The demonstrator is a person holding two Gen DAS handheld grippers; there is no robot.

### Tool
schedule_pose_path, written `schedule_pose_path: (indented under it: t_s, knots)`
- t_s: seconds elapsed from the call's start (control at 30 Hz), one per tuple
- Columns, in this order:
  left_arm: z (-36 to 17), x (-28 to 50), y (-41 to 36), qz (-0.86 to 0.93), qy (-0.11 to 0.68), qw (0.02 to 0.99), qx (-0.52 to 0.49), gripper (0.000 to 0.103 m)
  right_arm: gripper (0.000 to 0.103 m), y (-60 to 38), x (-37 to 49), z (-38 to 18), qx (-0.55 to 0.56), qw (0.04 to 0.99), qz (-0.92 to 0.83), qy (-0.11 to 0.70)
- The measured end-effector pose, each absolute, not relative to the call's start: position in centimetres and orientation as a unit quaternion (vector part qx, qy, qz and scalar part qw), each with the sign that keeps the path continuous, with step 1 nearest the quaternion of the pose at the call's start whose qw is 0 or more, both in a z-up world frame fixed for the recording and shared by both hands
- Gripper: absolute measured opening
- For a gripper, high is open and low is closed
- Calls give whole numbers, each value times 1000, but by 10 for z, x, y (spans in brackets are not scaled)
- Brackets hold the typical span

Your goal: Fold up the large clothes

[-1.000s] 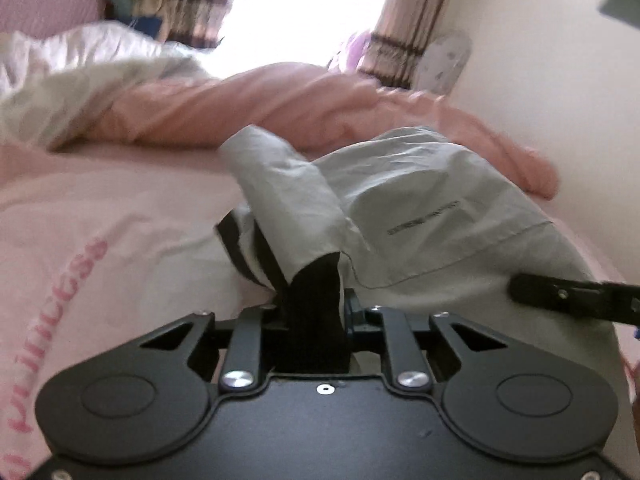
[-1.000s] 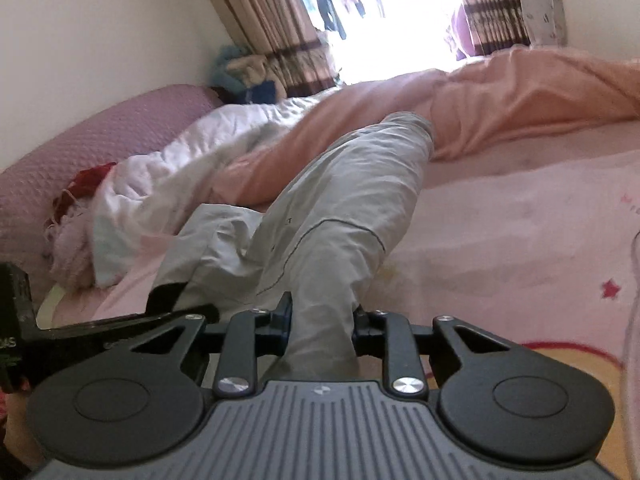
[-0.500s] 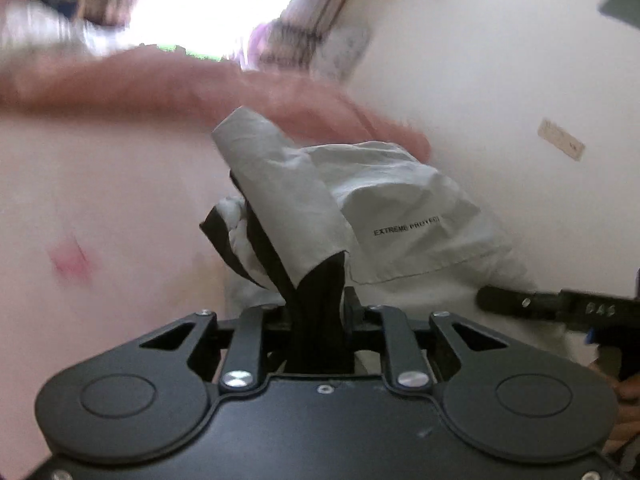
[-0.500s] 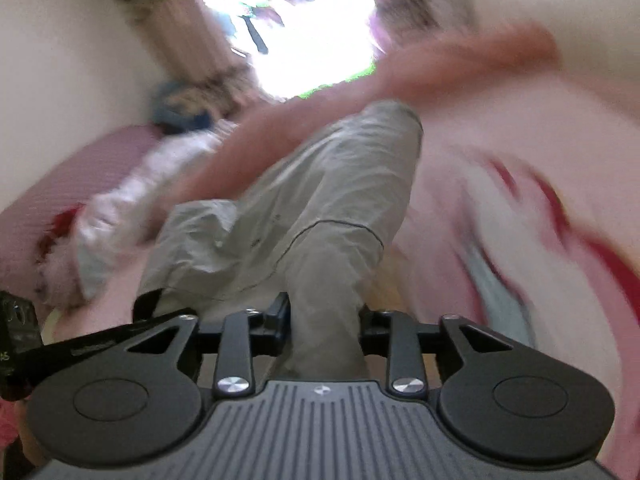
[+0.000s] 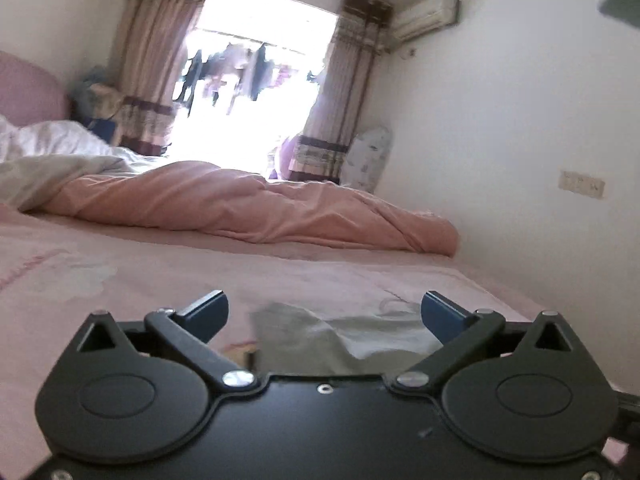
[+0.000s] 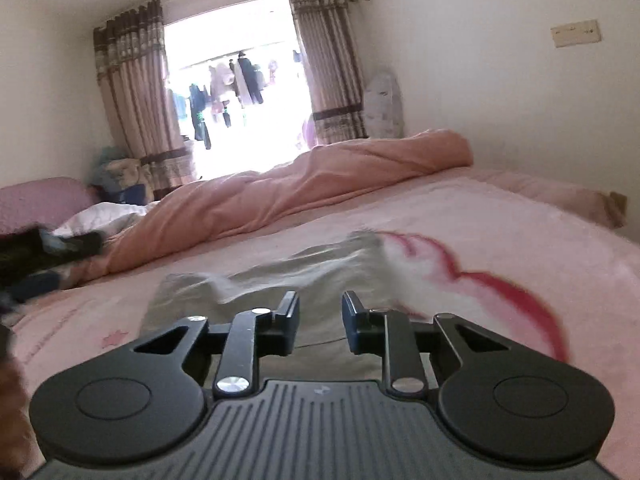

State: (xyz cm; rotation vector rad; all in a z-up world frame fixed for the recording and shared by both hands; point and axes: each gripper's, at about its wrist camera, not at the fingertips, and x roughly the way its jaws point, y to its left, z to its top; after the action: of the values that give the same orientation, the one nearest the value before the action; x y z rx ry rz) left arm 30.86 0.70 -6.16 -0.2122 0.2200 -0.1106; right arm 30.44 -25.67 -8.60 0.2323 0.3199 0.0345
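Lying below parted fingers (image 6: 352, 312): grey garment (image 6: 280, 276)

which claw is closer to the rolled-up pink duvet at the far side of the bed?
Too close to call. Left claw and right claw are both open over the grey garment at the near edge, with bare sheet between each and the pink duvet.

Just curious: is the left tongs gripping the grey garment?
No, the left tongs stand wide open, the grey garment lying loose on the bed below.
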Motion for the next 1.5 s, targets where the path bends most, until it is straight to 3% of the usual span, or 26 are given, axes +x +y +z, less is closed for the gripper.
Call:
schedule_pose_path:
  t_s: [0.13,0.2,0.3,0.5,0.63,0.8,0.87,0.9,0.93,1.0,1.07,1.13,1.23,1.37,1.5]
  knots:
    - [-127,325,-25,-18,190,982,2,103,31,-246,337,-160,111,966,-4,234]
    - [-165,337,-25,-2,253,967,20,103,37,-250,318,-164,147,970,5,195]
    - [-152,317,1,-3,225,974,-42,103,37,-242,298,-170,139,967,-10,213]
    - [-114,281,-5,-9,211,977,-13,103,31,-233,260,-181,82,957,-10,277]
    - [-158,301,-31,-40,354,933,46,103,30,-217,242,-209,5,959,-13,284]
    - [-139,269,-37,-16,310,950,21,103,31,-201,224,-175,30,963,4,269]
    - [-133,259,-39,-55,305,951,4,103,31,-198,221,-190,17,958,-12,285]
    - [-143,264,-45,-61,339,939,17,103,30,-205,228,-206,18,950,-15,312]
    - [-153,274,-50,-60,377,924,36,103,23,-213,225,-223,22,952,-8,306]
    - [-162,269,-47,-65,363,929,27,103,22,-224,208,-233,14,961,-12,277]
    - [-152,268,-48,-61,376,924,21,103,30,-224,209,-227,25,956,-14,293]
    - [-134,266,-56,-57,388,919,32,103,56,-225,211,-210,47,951,-9,305]
    - [-100,256,-69,-43,381,920,78,103,86,-224,200,-182,18,959,-37,280]
    - [-71,241,-79,-44,357,926,113,103,90,-218,204,-145,-6,957,-60,283]
    - [-58,227,-86,-57,338,932,113,103,90,-221,207,-145,24,951,-48,305]
